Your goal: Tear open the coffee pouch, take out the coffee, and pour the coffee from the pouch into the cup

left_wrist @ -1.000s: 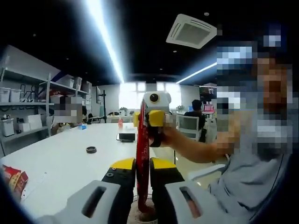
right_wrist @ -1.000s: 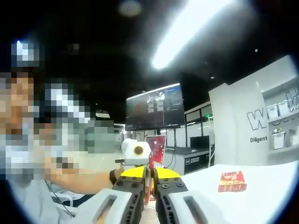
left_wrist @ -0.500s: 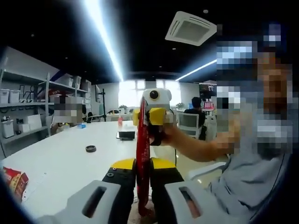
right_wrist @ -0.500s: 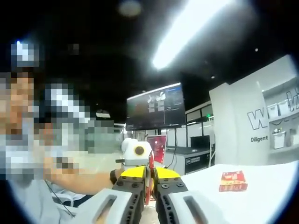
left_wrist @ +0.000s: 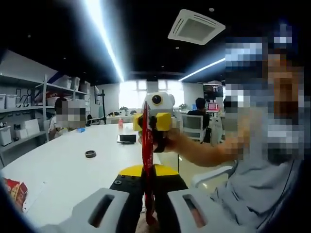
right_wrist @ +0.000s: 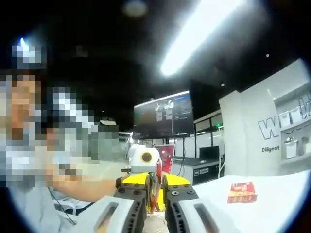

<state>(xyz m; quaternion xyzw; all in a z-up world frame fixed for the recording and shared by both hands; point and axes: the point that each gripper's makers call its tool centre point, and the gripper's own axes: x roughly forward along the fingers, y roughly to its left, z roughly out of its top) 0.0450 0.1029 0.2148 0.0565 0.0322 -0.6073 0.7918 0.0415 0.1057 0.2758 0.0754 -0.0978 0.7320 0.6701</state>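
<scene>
A red coffee pouch stands edge-on and upright in the air, above the table edge. In the left gripper view my left gripper is shut on its lower part. My right gripper, held in a person's hand, pinches the pouch higher up from the far side. In the right gripper view my right gripper has the thin red pouch between its yellow tips. The left gripper faces it from just behind the pouch. A pale round shape lies below the jaws; I cannot tell what it is.
A white table stretches to the left, with a small black ring, a dark flat object and a red packet near its front corner. Another red packet lies on the table. People sit further back.
Both views have shifted slightly. The pouch stays pinched between the two grippers. The gap between the right gripper's tips looks a little wider around the pouch.
</scene>
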